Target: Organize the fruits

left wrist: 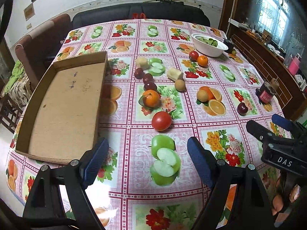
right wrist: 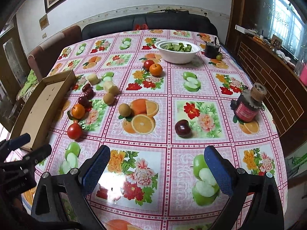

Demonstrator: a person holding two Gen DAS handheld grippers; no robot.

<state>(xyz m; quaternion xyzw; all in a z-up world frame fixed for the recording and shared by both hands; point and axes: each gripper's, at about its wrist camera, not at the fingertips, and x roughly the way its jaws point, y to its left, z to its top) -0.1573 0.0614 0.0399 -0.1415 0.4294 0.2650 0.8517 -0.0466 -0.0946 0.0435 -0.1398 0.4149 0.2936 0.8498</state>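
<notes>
An empty cardboard tray [left wrist: 63,103] lies at the table's left side. To its right sit a tomato [left wrist: 161,121], an orange [left wrist: 151,98], three dark red fruits [left wrist: 150,85], two brown round fruits [left wrist: 179,85] and two pale chunks [left wrist: 174,74]. Further back, a second tomato [left wrist: 193,55] touches a second orange [left wrist: 202,60]. A lone dark red fruit [right wrist: 182,128] rests ahead of my right gripper [right wrist: 157,149], which is open and holds nothing. My left gripper [left wrist: 147,143] is open too, hovering short of the near tomato, beside the tray's near corner.
A white bowl [right wrist: 176,56] of green leaves stands at the back. A dark jar with a red label [right wrist: 247,107] is near the right edge, and a small dark object [right wrist: 211,49] at the far right corner. A sofa and a chair border the far and left sides.
</notes>
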